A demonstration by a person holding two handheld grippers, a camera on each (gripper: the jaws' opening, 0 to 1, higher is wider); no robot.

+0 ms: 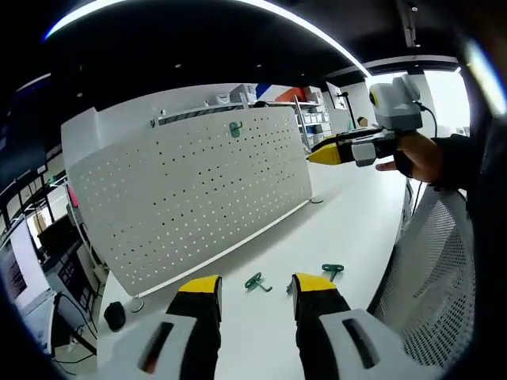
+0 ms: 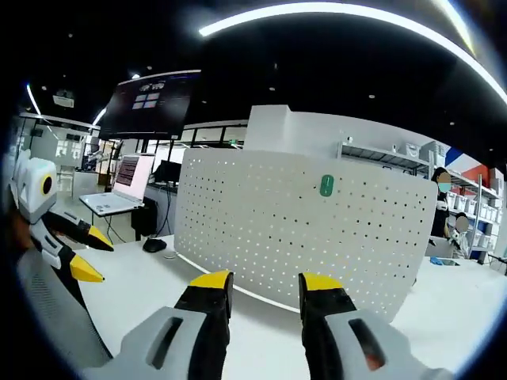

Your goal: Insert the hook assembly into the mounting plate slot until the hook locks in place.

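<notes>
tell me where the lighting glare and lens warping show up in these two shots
Left gripper view: a bright ceiling light strip arcs overhead, and the pegboard bows from fisheye distortion. Right gripper view: the light strip curves the same way, the pegboard bulges outward, and the background shelves look soft.

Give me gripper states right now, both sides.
Left gripper: open, nothing between the jaws; two green hooks lie on the table beyond it.
Right gripper: open, empty, facing the pegboard.
</notes>
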